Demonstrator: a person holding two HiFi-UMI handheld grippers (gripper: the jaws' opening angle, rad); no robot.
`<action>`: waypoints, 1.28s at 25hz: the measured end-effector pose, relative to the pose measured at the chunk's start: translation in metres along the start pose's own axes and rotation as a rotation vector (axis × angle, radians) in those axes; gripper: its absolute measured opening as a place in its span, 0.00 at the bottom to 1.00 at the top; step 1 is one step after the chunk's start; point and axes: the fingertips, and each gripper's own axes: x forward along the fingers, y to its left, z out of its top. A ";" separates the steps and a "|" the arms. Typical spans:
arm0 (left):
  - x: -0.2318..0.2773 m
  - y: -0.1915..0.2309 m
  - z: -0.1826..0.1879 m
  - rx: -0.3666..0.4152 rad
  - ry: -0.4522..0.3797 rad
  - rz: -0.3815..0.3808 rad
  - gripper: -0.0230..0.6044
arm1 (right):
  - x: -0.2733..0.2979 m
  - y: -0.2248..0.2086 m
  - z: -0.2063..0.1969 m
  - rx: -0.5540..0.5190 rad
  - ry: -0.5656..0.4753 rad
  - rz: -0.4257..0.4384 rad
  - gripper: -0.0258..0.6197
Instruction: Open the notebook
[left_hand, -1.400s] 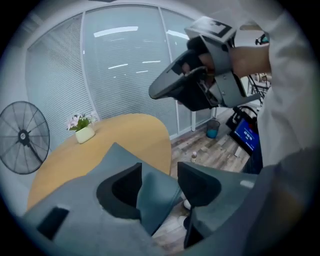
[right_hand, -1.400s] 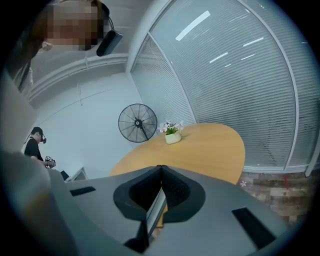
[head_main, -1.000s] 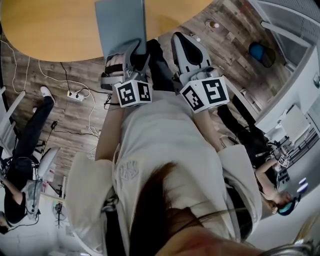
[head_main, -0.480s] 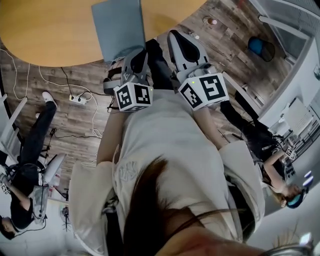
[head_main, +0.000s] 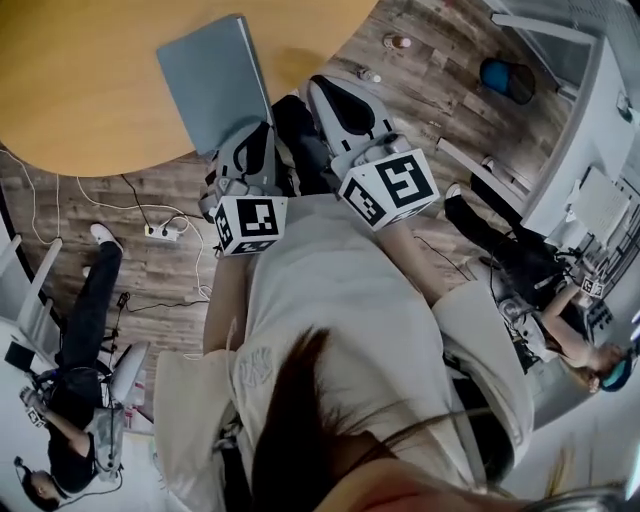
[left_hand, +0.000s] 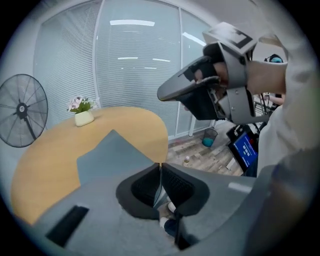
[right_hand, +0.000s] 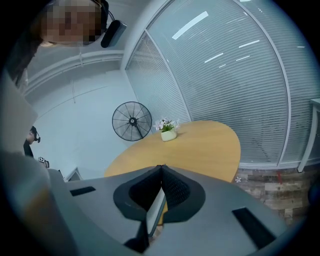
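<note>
The jaws of the left gripper (left_hand: 160, 167), wide apart a second ago, have just been closing and now pinch the near edge of the gray notebook (left_hand: 112, 155) on the table (left_hand: 45, 160). The right gripper (right_hand: 160, 168) has its tips pressed together. A white pot (left_hand: 84, 118) holds flowers (left_hand: 80, 103).

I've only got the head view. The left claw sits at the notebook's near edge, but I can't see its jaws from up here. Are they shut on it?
Observer: In the left gripper view the left claw has just been closing. Its tips meet, with a thin grey sliver between the pads, seemingly an edge of the notebook.
Operator: And the right claw?
Observer: The right claw has its tips together too, aimed across the table.
Operator: Anything farther along the table?
Observer: A small white flower pot stands near its far edge.
</note>
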 end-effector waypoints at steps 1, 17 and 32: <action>-0.003 0.000 0.003 -0.012 -0.011 0.004 0.08 | -0.001 -0.001 0.000 0.003 -0.001 -0.003 0.04; -0.074 0.027 0.029 -0.123 -0.147 0.129 0.08 | 0.005 0.024 0.015 -0.072 -0.021 -0.021 0.04; -0.132 0.077 0.014 -0.205 -0.213 0.258 0.08 | 0.030 0.063 0.015 -0.125 -0.021 -0.008 0.04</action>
